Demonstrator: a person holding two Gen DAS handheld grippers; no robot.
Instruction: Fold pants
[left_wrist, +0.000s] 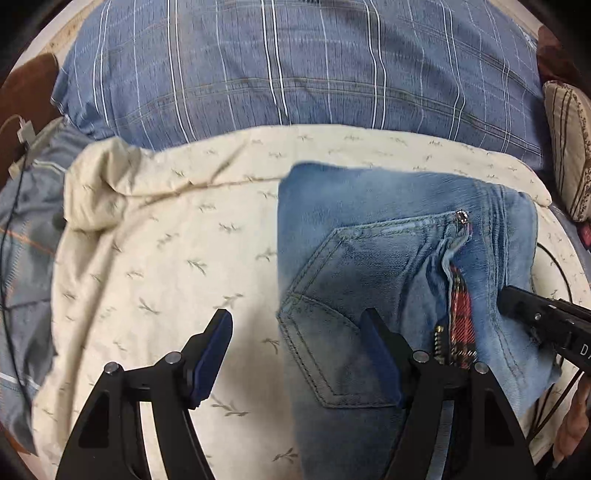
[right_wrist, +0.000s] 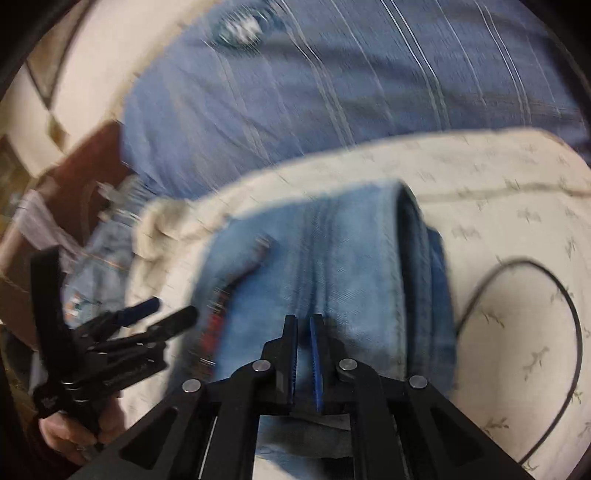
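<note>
Folded light-blue jeans (left_wrist: 388, 229) lie on a cream blanket (left_wrist: 166, 240), back pocket up, with a red plaid lining showing at the fly. My left gripper (left_wrist: 295, 317) is open and straddles the jeans' left edge: one finger is over the blanket, the other over the pocket. It also shows at the left of the right wrist view (right_wrist: 166, 312), held by a hand (right_wrist: 70, 435). My right gripper (right_wrist: 303, 319) is shut, its pads nearly together just above the jeans (right_wrist: 351, 258). I cannot make out any denim pinched between them. Its tip (left_wrist: 508, 295) meets the jeans' right side.
A blue plaid pillow (left_wrist: 295, 66) lies beyond the blanket. A black cable (right_wrist: 535, 269) loops on the blanket right of the jeans. A striped cushion (left_wrist: 569, 147) sits far right. At the left are brown furniture (left_wrist: 29, 85) and a white plug on a cord (left_wrist: 26, 129).
</note>
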